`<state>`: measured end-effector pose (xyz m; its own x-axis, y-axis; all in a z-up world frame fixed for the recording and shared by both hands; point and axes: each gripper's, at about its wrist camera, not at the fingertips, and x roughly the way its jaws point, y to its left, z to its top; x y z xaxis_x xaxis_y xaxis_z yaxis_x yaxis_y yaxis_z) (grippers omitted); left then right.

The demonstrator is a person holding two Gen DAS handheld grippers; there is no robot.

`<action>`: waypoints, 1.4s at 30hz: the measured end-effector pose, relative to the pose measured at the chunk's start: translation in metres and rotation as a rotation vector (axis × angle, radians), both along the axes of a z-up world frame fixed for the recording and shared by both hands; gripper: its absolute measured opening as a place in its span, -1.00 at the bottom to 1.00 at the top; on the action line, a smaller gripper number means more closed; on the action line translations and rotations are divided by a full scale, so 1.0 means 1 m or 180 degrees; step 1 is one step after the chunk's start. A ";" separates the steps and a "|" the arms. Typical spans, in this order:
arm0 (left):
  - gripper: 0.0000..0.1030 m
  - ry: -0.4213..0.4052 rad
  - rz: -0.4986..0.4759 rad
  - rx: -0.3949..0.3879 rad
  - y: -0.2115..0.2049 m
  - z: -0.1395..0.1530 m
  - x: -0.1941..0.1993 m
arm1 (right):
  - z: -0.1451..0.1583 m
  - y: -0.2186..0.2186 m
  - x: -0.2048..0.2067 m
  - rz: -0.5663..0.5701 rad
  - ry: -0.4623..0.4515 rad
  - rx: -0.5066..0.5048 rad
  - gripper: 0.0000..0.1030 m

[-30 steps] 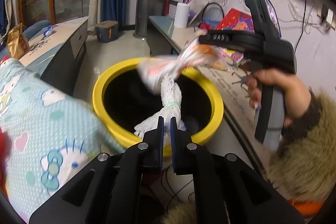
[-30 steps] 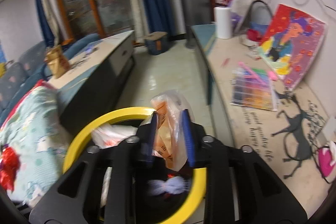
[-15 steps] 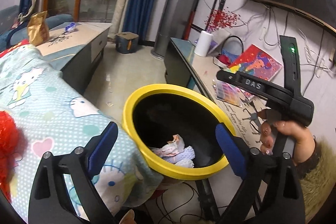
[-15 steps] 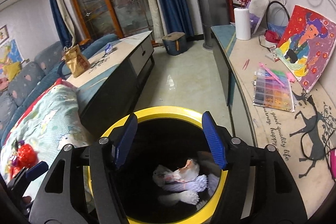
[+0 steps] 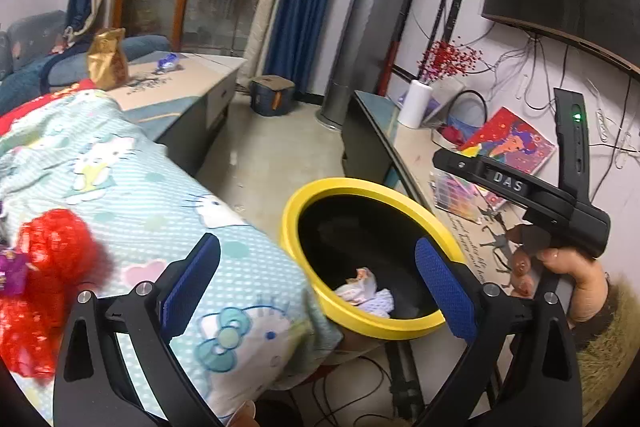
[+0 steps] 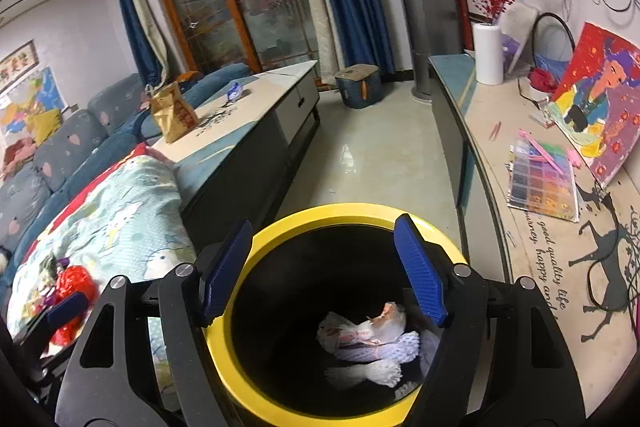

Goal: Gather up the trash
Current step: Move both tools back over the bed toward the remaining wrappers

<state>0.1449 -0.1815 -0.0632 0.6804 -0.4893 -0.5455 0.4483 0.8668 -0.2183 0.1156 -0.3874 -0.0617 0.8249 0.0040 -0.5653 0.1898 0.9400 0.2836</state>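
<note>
A black bin with a yellow rim (image 5: 320, 189) (image 6: 352, 213) stands between a couch and a side table. At its bottom lie the crumpled plastic wrapper (image 6: 366, 327) (image 5: 362, 277) and the white foam net (image 6: 376, 367) (image 5: 378, 303). My left gripper (image 5: 316, 281) is open and empty, up and left of the bin over the quilt's edge. My right gripper (image 6: 326, 267) hangs over the bin's mouth, its jaws opening with nothing between them. In the left wrist view the right gripper's body (image 5: 520, 187) shows at the right, held by a hand (image 5: 560, 271).
A cartoon-print quilt (image 5: 132, 195) (image 6: 108, 211) with a red mesh bag (image 5: 48, 279) (image 6: 72, 283) covers the couch on the left. A coffee table (image 6: 256, 115) holds a gold bag (image 6: 172, 113) and a blue wrapper (image 6: 234, 91). The side table (image 6: 532, 227) carries a bead box and painting.
Both grippers opened and let go of the foam net and the plastic wrapper, which fell into the bin. Both grippers rose, the left one swinging left toward the quilt.
</note>
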 end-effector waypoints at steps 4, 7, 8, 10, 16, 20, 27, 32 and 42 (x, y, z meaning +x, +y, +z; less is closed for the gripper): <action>0.85 -0.0062 0.0129 0.0004 0.016 0.006 -0.003 | 0.004 0.011 0.000 0.0129 -0.0022 0.0016 0.30; 0.85 -0.0090 0.0226 -0.0007 0.028 0.010 -0.006 | 0.008 0.020 0.000 0.0226 -0.0025 0.0006 0.30; 0.85 -0.0100 0.0262 -0.0028 0.033 0.012 -0.007 | 0.009 0.023 0.001 0.0256 -0.0025 0.0002 0.30; 0.85 -0.0123 0.0313 -0.0040 0.041 0.015 -0.008 | 0.011 0.030 0.000 0.0318 -0.0025 0.0005 0.30; 0.85 -0.0202 0.0488 -0.0027 0.061 0.022 -0.014 | 0.017 0.048 -0.002 0.0490 -0.0053 0.0000 0.30; 0.85 -0.0272 0.0610 0.0034 0.071 0.028 -0.017 | 0.021 0.062 -0.003 0.0619 -0.0070 -0.0012 0.30; 0.85 -0.0327 0.0790 0.0045 0.093 0.035 -0.022 | 0.027 0.089 -0.003 0.0860 -0.0078 -0.0037 0.30; 0.85 -0.0346 0.0946 0.0055 0.111 0.037 -0.025 | 0.027 0.106 -0.005 0.1026 -0.0064 -0.0062 0.30; 0.85 -0.0366 0.1272 0.0068 0.151 0.041 -0.031 | 0.026 0.143 -0.011 0.1362 -0.0027 -0.0101 0.30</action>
<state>0.1137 -0.0305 -0.0223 0.8717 -0.1636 -0.4620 0.0960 0.9814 -0.1664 0.1049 -0.2443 -0.0354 0.7573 0.3297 -0.5638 -0.2215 0.9417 0.2531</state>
